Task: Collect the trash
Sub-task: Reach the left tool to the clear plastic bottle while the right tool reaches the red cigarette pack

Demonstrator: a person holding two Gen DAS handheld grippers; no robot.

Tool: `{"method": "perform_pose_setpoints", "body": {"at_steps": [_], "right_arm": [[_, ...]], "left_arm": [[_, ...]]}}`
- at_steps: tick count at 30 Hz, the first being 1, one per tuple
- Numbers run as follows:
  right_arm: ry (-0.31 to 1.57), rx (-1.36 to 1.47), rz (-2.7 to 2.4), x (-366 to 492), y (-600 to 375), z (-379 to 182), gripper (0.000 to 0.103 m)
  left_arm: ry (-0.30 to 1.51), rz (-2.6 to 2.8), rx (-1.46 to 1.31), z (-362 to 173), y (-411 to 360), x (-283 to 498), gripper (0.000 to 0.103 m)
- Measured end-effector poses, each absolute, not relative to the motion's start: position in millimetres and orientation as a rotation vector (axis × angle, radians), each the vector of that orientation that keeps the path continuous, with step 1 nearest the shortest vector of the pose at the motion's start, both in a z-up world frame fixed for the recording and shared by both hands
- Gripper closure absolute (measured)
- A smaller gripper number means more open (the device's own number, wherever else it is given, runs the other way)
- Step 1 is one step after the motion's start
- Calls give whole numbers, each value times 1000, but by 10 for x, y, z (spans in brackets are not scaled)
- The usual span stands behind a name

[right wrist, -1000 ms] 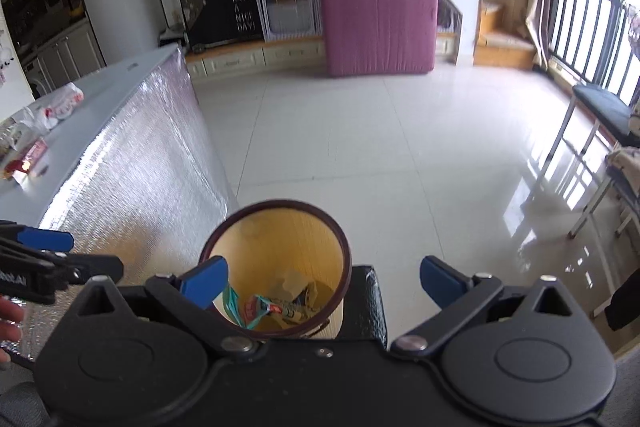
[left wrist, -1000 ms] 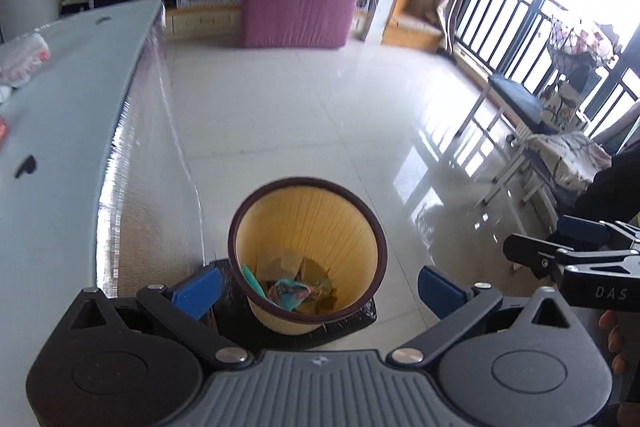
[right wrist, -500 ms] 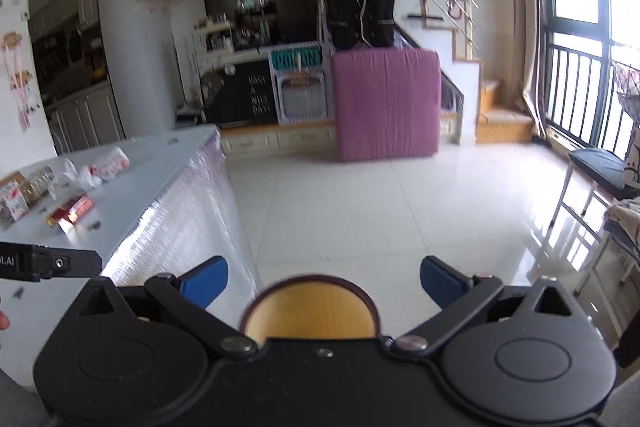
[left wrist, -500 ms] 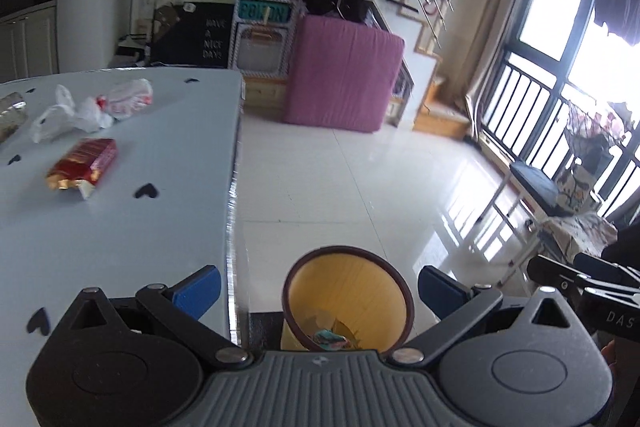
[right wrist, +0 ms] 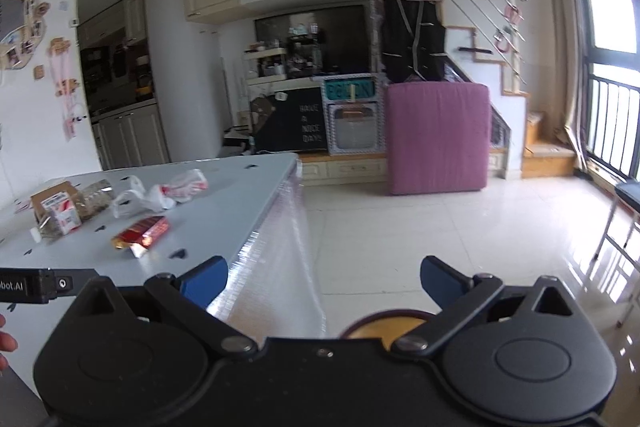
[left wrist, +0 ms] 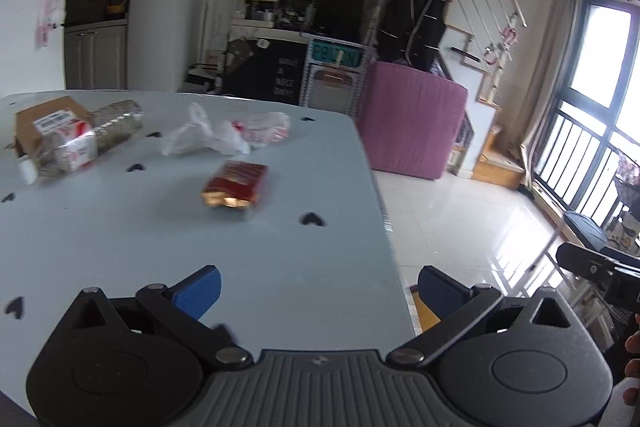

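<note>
Left wrist view: left gripper (left wrist: 318, 289), jaws spread and empty, faces red wrapper (left wrist: 236, 184) lying mid-table (left wrist: 120, 239); approach low, straddling wrapper's narrow width before closing

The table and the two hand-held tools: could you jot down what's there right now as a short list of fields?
table: pale grey, small dark heart marks
nearest trash: red wrapper, lying flat
further trash: white plastic bag, red-and-white packet, cardboard box
bin: yellow inside, dark rim, on the floor beside the table
left gripper: jaws open, empty, over the table
right gripper: jaws open, empty, above the bin
</note>
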State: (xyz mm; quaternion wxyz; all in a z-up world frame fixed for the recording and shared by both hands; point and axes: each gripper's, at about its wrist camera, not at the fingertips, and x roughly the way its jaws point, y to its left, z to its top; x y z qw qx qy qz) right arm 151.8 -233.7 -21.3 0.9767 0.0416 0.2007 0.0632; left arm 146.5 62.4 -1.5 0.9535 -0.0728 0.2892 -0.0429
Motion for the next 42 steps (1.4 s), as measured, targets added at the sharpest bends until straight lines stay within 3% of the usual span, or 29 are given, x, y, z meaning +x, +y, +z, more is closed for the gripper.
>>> {"method": "perform_pose_setpoints", "body": {"at_steps": [17, 34, 42], "right_arm": [[515, 116, 242, 2167, -707, -326, 0], [618, 192, 187, 3198, 600, -646, 0], [616, 202, 184, 3306, 662, -827, 20]], "left_arm": [[532, 113, -120, -22, 2273, 1535, 0], [549, 61, -103, -269, 3224, 1966, 0], [521, 97, -49, -328, 3598, 2494, 0]]}}
